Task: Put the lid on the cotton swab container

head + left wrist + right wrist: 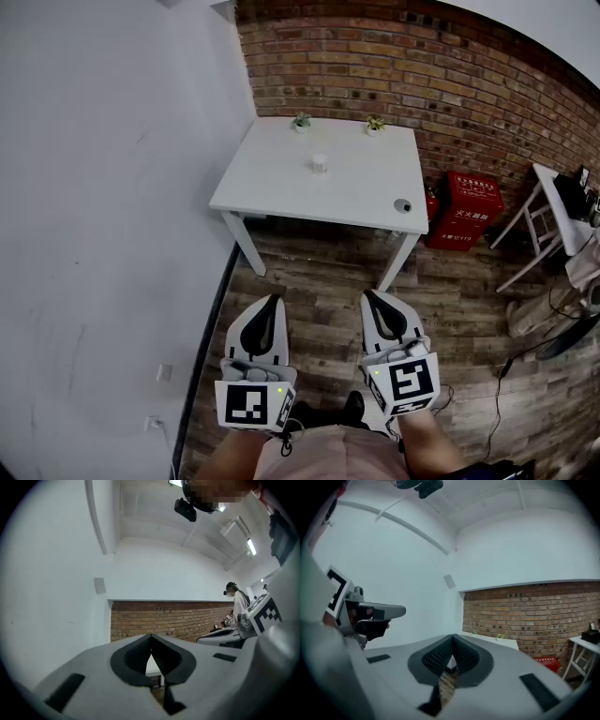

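bench (272, 178): white, stood against brick wall (375, 66) | small potted plant (301, 122) and second plant (375, 125): sat at bench's far edge, apart | red box (472, 211): stood on wood floor (319, 281), just right of bench | white wall (94, 187): ran along left

Counted: 1 white table (281, 183); 2 potted plants at its far edge, left plant (301, 122) and right plant (375, 125); 1 small white container (320, 164); 1 round lid (402, 205); 1 red box (469, 208); 2 grippers, left gripper (273, 300) and right gripper (369, 295).
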`<action>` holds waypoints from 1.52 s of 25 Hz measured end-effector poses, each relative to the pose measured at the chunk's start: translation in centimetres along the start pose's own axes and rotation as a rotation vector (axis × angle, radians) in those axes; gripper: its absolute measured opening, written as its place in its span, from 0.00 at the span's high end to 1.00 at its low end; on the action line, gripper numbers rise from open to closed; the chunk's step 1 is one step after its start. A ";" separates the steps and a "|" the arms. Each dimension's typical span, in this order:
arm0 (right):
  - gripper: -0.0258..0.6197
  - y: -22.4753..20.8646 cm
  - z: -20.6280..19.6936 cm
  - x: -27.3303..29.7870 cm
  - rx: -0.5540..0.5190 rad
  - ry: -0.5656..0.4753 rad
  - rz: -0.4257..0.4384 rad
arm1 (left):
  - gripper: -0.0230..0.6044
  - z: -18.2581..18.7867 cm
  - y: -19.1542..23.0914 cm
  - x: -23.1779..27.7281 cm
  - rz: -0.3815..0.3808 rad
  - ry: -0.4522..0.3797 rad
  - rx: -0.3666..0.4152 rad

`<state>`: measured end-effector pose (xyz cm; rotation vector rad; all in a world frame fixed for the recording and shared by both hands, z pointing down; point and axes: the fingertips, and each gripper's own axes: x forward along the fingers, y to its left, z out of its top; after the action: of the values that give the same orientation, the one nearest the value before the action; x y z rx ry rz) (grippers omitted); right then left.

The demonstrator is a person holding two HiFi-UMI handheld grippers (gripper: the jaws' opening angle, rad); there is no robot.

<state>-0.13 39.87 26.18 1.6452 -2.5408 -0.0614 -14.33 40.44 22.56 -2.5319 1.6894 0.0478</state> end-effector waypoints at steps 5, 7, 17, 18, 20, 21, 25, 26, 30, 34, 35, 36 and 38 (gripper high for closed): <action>0.96 -0.6 -0.2 0.3 -0.004 0.002 0.001 | 0.95 -0.3 -0.3 0.5 0.003 0.008 0.003; 0.96 -1.0 -0.3 0.2 0.000 -0.001 0.000 | 0.95 -0.5 -0.5 0.7 0.009 0.014 0.007; 0.68 -3.6 -0.9 0.0 0.006 -0.003 0.022 | 0.57 -0.1 -2.9 2.0 0.000 -0.010 -0.064; 0.68 -4.1 -1.1 -0.1 0.004 -0.002 0.027 | 0.57 -0.2 -3.2 2.1 0.008 -0.007 -0.061; 0.68 -5.0 -1.5 -0.2 0.001 0.004 0.040 | 0.59 -0.5 -4.0 2.5 0.023 -0.003 -0.062; 0.68 -5.5 -1.6 -0.2 0.000 0.006 0.048 | 0.59 -0.7 -4.4 2.6 0.031 -0.001 -0.062; 0.68 -7.4 -2.1 0.2 -0.002 0.002 0.065 | 0.59 -1.2 -5.6 3.7 0.051 0.013 -0.056; 0.68 -7.8 -2.2 0.4 0.006 0.003 0.065 | 0.60 -1.4 -5.6 3.9 0.051 0.020 -0.054; 0.68 -8.3 -3.0 1.8 0.039 0.019 0.067 | 0.60 -2.2 -4.9 4.8 0.062 0.041 -0.045; 0.68 -9.0 -4.1 4.1 0.027 0.029 0.063 | 0.60 -3.5 -3.3 6.7 0.070 0.053 -0.054; 0.68 -9.1 -4.5 4.9 0.027 0.038 0.062 | 0.61 -4.0 -2.8 7.4 0.070 0.058 -0.060; 0.68 -9.3 -4.9 5.8 0.029 0.047 0.060 | 0.60 -4.5 -2.2 8.0 0.069 0.063 -0.067; 0.68 -9.5 -5.6 8.0 0.039 0.065 0.054 | 0.61 -5.7 -0.8 9.7 0.063 0.075 -0.083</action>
<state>5.87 28.82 31.41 1.5639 -2.5519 0.0463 -10.03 31.27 27.46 -2.5694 1.8314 0.0286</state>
